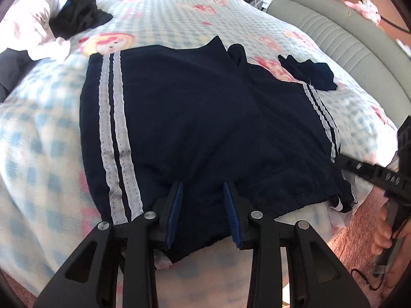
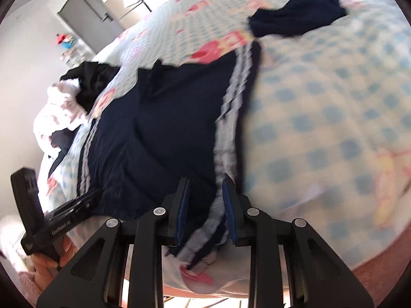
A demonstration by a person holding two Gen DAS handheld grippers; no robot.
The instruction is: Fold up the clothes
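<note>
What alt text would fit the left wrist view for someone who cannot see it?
Navy shorts with white side stripes lie spread flat on a blue-checked bedspread, the open left gripper poised over their near waistband. The right gripper reaches the waistband's right corner; more clothes are piled far left.

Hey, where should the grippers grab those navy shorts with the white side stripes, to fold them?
Grip the navy shorts with white side stripes at the near waistband edge, coming from the bed's near side: it lies flat facing both grippers, left gripper mid-band, right gripper at the striped corner.
</note>
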